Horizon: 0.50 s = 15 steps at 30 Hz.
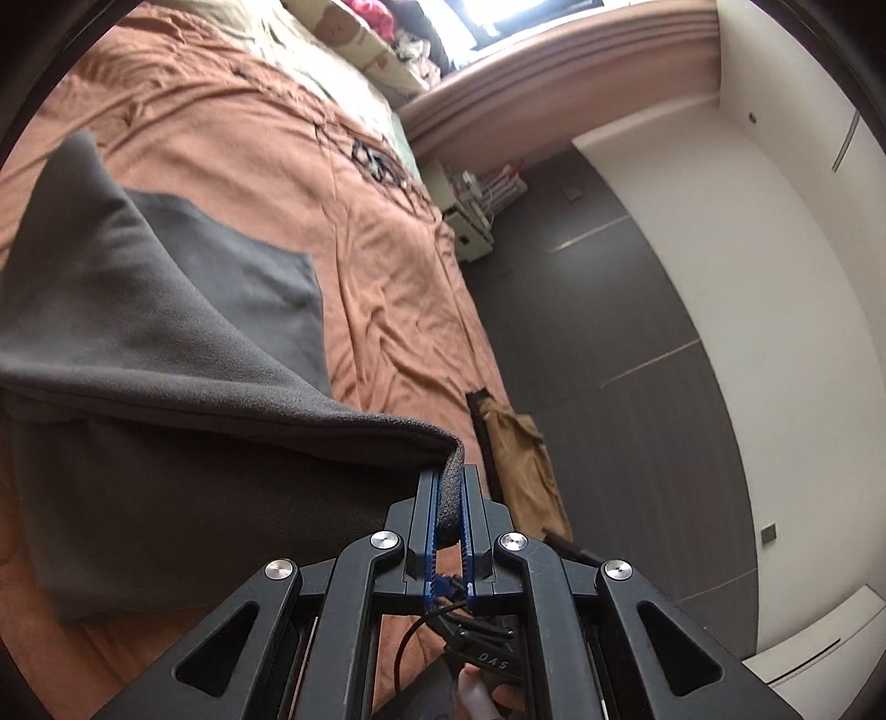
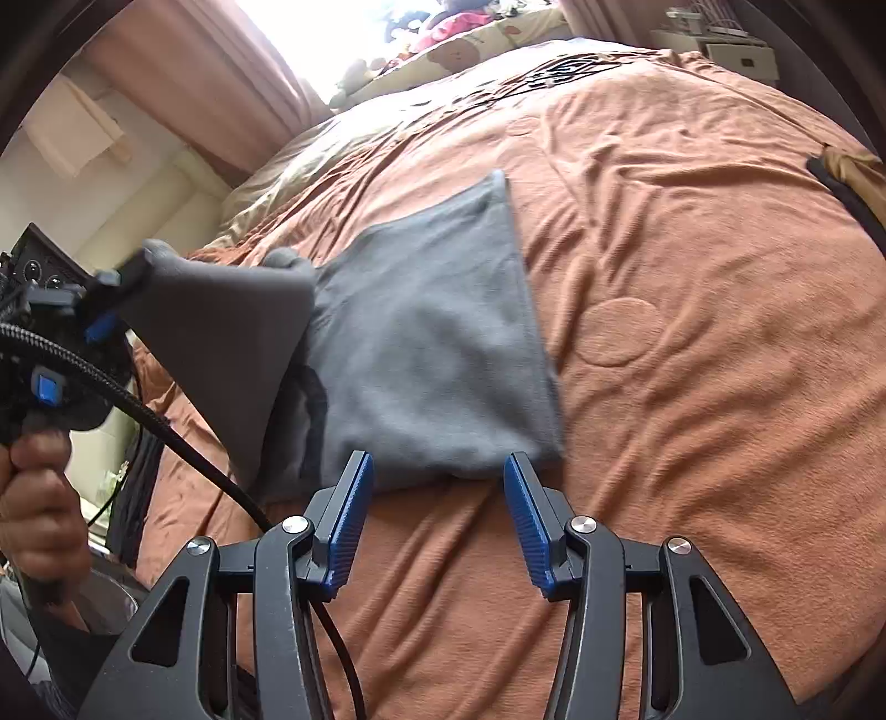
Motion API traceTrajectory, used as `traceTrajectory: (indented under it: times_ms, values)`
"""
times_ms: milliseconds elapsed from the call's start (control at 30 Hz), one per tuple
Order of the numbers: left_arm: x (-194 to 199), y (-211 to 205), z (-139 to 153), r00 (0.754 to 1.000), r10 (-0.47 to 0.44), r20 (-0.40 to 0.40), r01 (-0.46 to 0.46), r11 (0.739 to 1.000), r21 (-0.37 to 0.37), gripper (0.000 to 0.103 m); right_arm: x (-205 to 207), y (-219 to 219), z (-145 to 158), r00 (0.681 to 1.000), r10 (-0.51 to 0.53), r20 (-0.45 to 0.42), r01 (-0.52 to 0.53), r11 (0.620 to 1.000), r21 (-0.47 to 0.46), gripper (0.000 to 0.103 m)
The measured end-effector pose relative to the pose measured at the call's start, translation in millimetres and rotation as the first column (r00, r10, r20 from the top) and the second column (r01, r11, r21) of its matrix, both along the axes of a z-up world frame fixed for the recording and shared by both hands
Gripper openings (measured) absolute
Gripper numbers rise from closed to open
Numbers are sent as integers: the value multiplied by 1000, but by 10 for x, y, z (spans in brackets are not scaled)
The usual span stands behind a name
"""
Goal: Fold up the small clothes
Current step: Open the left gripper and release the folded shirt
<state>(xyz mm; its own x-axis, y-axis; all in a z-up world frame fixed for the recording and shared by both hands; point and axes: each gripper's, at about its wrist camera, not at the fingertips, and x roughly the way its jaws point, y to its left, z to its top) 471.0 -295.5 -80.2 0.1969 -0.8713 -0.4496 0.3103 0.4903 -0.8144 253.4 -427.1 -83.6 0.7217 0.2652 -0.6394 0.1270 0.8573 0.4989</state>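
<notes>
The left gripper (image 1: 449,498) is closed to a narrow gap, with a corner of the grey cloth (image 1: 166,343) pinched between its blue pads (image 1: 431,531). The clamped hem bunches into a thick roll between the pads. In the right wrist view, the left gripper (image 2: 113,293) appears at the left edge, held in the person's hand (image 2: 39,498), with the cloth's raised flap stretching from it.

The right gripper (image 2: 437,520) is wide open. Its two blue pads (image 2: 349,520) stand well apart and hold nothing. The tips sit just at the near edge of the cloth (image 2: 432,354); contact cannot be confirmed.

The cloth lies on the orange bedspread (image 2: 692,360), near the middle of the bed. Condition of the cloth:
- Material: soft grey fleece-like fabric, with a stitched hem along the lifted edge.
- The right portion lies flat on the bedspread, tapering to a point at the far end.
- The left portion is lifted off the bedspread by the left gripper and forms a taut, tilted flap.
- A fold runs between the lifted and flat portions.

The bedspread is wrinkled and carries a dark pattern (image 1: 376,160) toward the far end. Pillows (image 2: 476,39) lie at the head of the bed, below a bright window. Beside the bed is a dark floor (image 1: 609,332).
</notes>
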Motion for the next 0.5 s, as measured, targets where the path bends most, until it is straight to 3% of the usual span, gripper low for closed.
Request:
traceTrajectory:
  times_ms: [133, 233, 300, 367, 500]
  values:
    - [-20, -286, -209, 997, -61, -39, 64, 995, 71, 8, -39, -44, -11, 1000, -1, -18, 0, 1000, -10, 47]
    - [-37, -381, -349, 993, -90, -72, 97, 991, 93, 21, -39, -46, -10, 1000, 9, -29, -10, 1000, -26, 47]
    - [-56, -352, -373, 992, -103, -79, 109, 992, 69, 44, -27, -35, 4, 999, 20, -37, -21, 999, -40, 47]
    - [-74, -291, -351, 995, -83, -53, 87, 993, 86, 55, 6, -4, 23, 999, 34, -39, -36, 998, -59, 47]
    - [-68, -10, -372, 999, -28, -33, 32, 991, 127, 56, 104, 64, 89, 996, 72, -45, -77, 990, -118, 47]
